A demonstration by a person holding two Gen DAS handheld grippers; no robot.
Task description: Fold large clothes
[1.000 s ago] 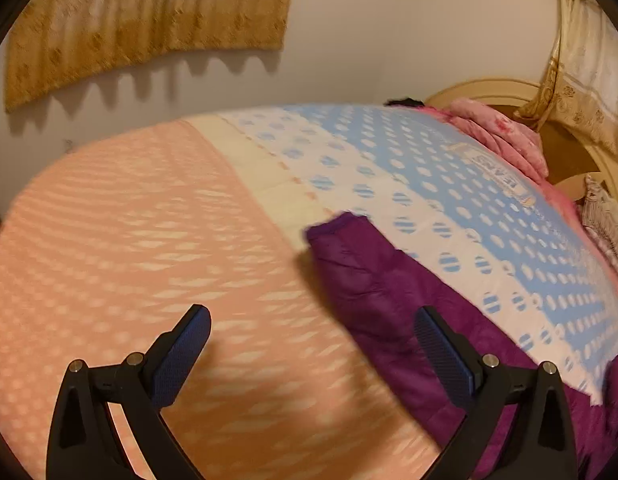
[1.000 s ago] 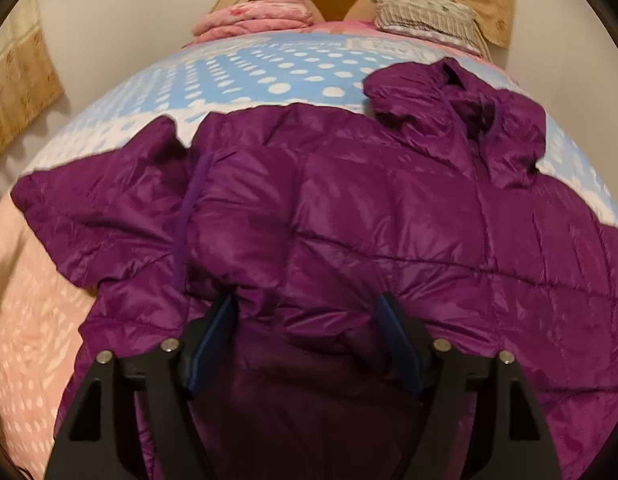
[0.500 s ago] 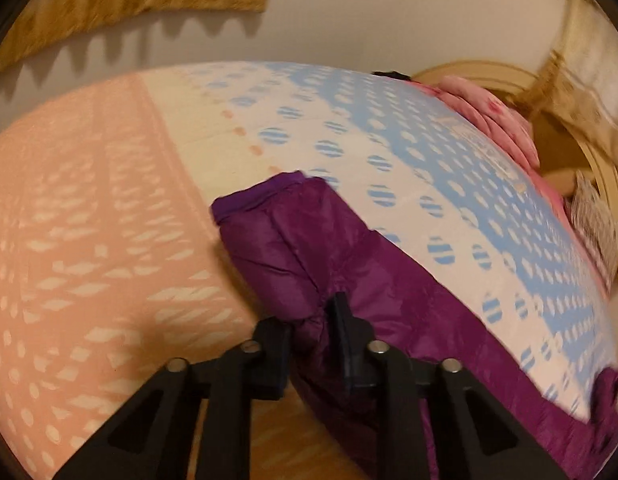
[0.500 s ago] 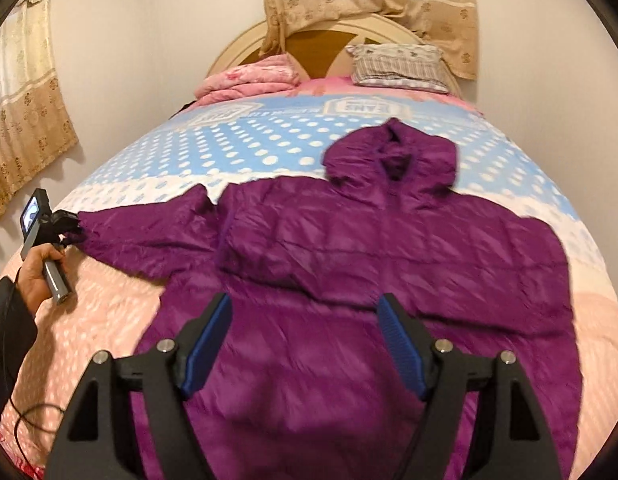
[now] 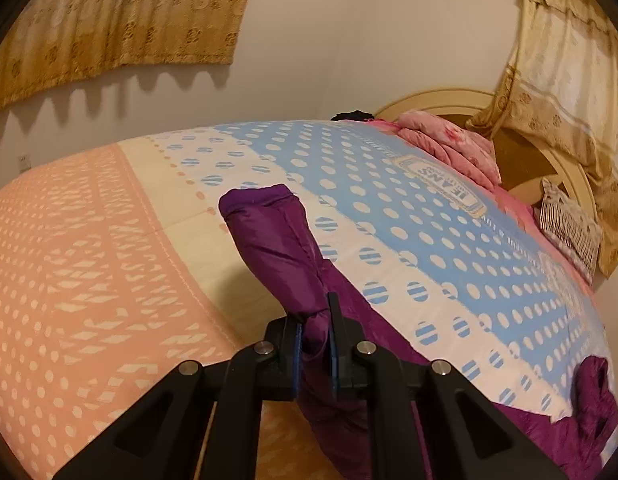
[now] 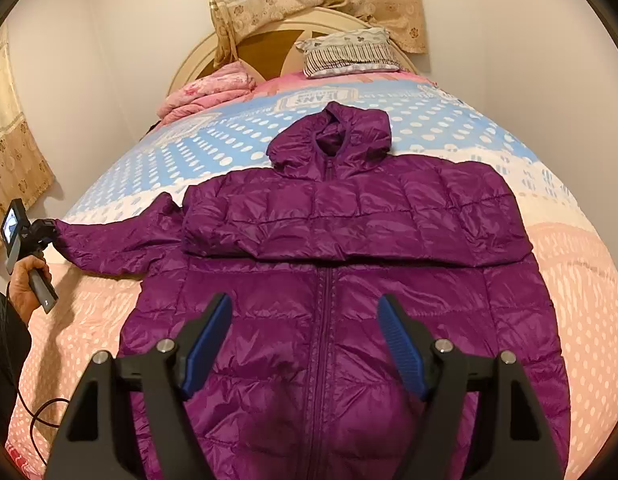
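Observation:
A purple hooded puffer jacket (image 6: 349, 280) lies front up on the bed, hood toward the headboard. One sleeve is folded across the chest (image 6: 349, 224); the other sleeve (image 6: 109, 244) stretches out to the left. My left gripper (image 5: 313, 344) is shut on that sleeve near its cuff (image 5: 265, 216) and holds it lifted off the bedspread; it also shows in the right wrist view (image 6: 41, 228). My right gripper (image 6: 305, 340) is open and empty, held above the jacket's lower front.
The bedspread (image 6: 589, 300) is pink with white dots near me, blue and white dotted farther away. A folded pink quilt (image 6: 209, 92) and a striped pillow (image 6: 349, 52) lie by the headboard. Walls and curtains stand close on both sides.
My left gripper closed on the sleeve near the cuff and lifted it. My right gripper let go of the jacket and pulled back and up, staying open.

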